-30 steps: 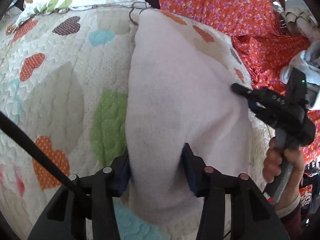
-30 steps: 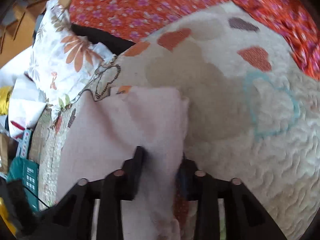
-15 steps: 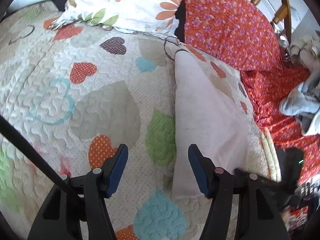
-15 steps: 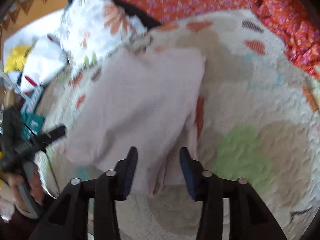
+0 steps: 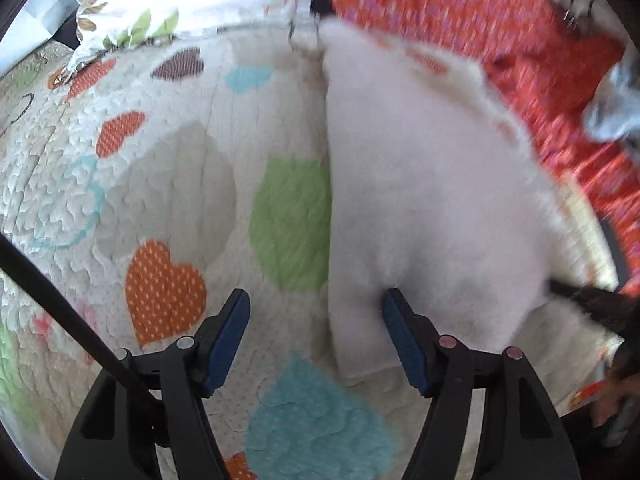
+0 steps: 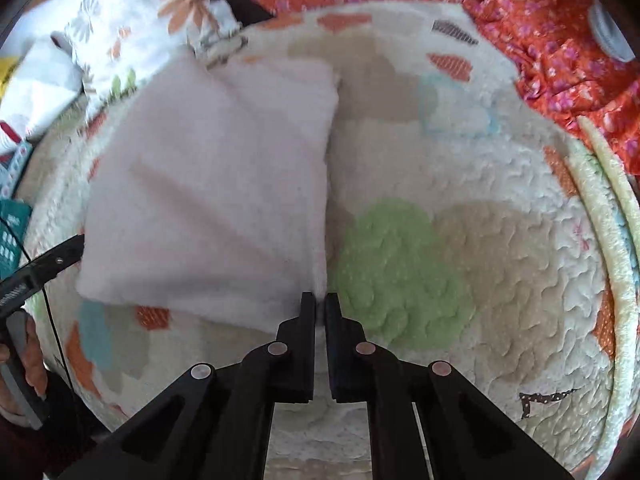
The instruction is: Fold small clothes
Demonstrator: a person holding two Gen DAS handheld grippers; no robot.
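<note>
A folded pale pink fleecy cloth (image 5: pixel 432 200) lies flat on a quilt with coloured hearts (image 5: pixel 168 184). My left gripper (image 5: pixel 316 308) hovers over the cloth's near left corner. Its jaws are opening, and the blue pads do not press on the fabric; the right pad (image 5: pixel 400 336) sits over the cloth. In the right wrist view the same cloth (image 6: pixel 216 192) spreads to the left, and my right gripper (image 6: pixel 319 302) is shut with the cloth's near corner pinched between its tips. That gripper (image 5: pixel 588 304) shows dark at the cloth's right edge in the left wrist view.
A flowered pillow (image 6: pixel 136 36) and orange flowered fabric (image 5: pixel 460 4) lie at the far side. A grey garment (image 5: pixel 612 108) sits on the orange fabric. A teal box (image 6: pixel 12 232) is at the left, beside a hand (image 6: pixel 32 360) on the left gripper's handle.
The left jaws let go of the cloth and spread wider. The right gripper swung across the quilt and its jaws came together on the cloth's corner. The cloth now lies flat.
</note>
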